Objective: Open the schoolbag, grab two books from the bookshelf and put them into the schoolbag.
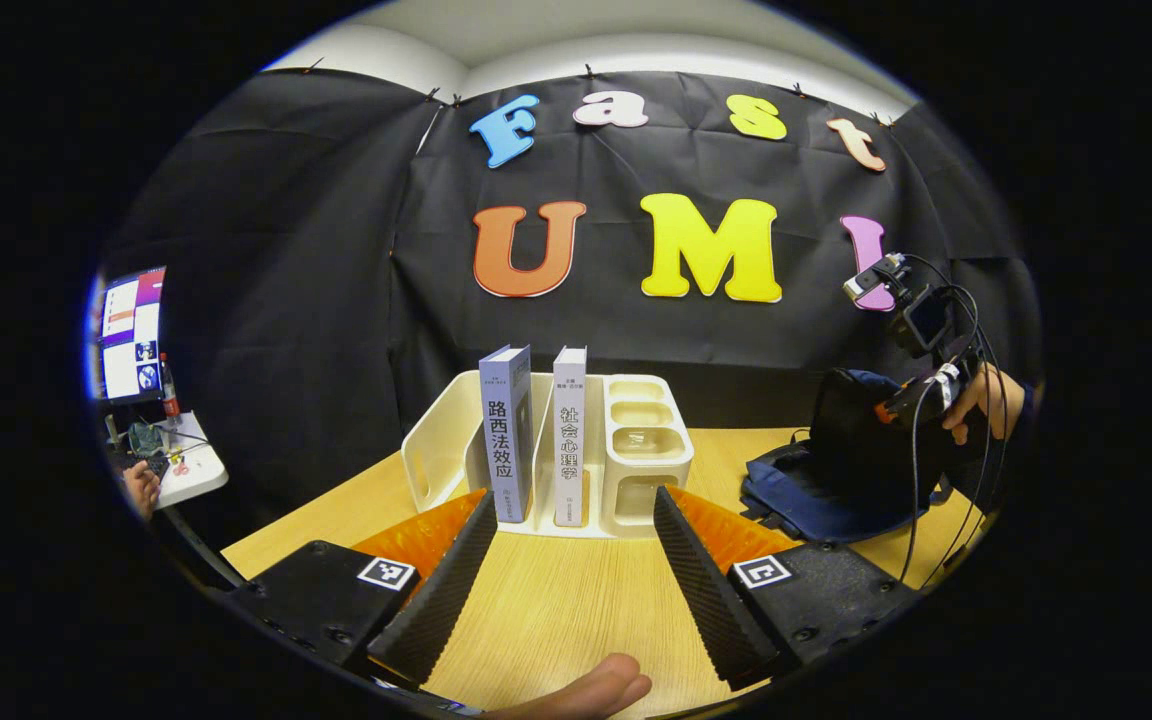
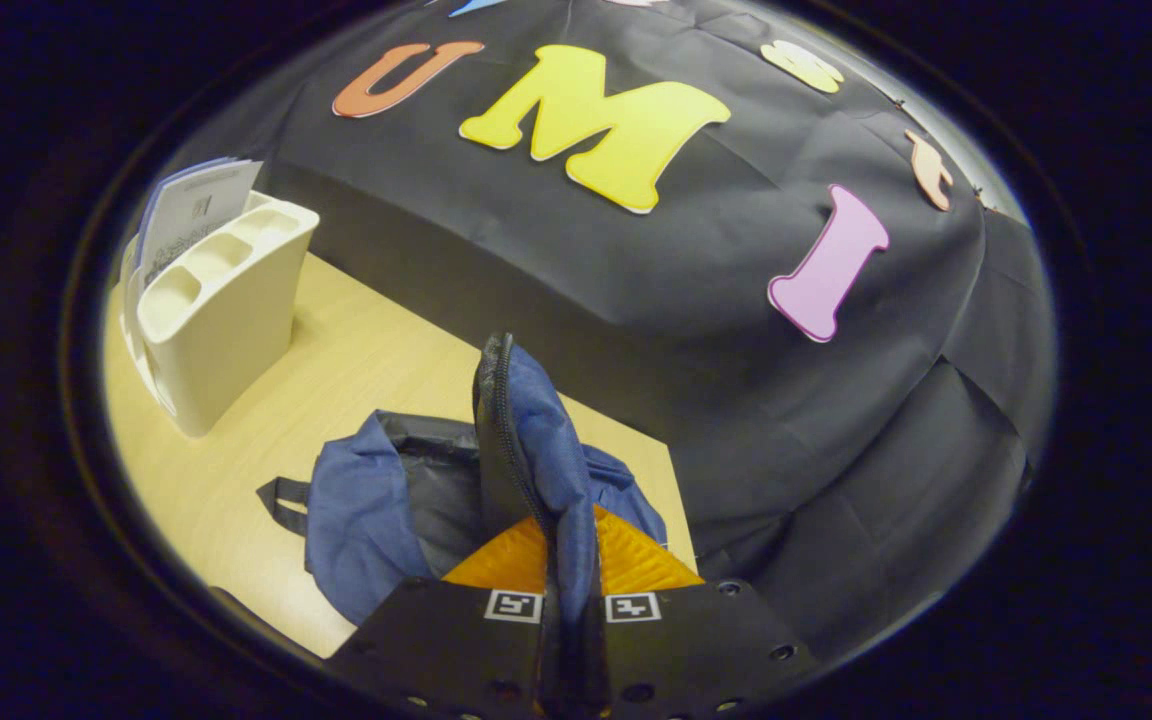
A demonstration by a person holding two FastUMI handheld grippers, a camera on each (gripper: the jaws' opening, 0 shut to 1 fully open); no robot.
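1. In the left gripper view, the left gripper (image 1: 568, 560) hovers low over the wooden table (image 1: 556, 610) with its two fingers spread wide apart and nothing between them.
2. Straight ahead of it, toward the table's back edge, stands the cream bookshelf (image 1: 546, 440). Two books stand upright in its slots: a blue-grey book (image 1: 506, 435) on the left and a pale grey book (image 1: 569, 435) just beside it on the right.
3. The bookshelf's right end has small open compartments stacked front to back.
4. The schoolbag (image 2: 406, 500) lies near the table's right back corner, well apart from the bookshelf, its dark lining showing through the opened top.
5. In the right gripper view, the right gripper (image 2: 561, 560) has its fingers pressed together on the schoolbag's blue flap (image 2: 536, 420), pinching it by the zipper edge and holding it upright above the bag.
6. A hand (image 1: 981, 400) holds that gripper at the table's right side.
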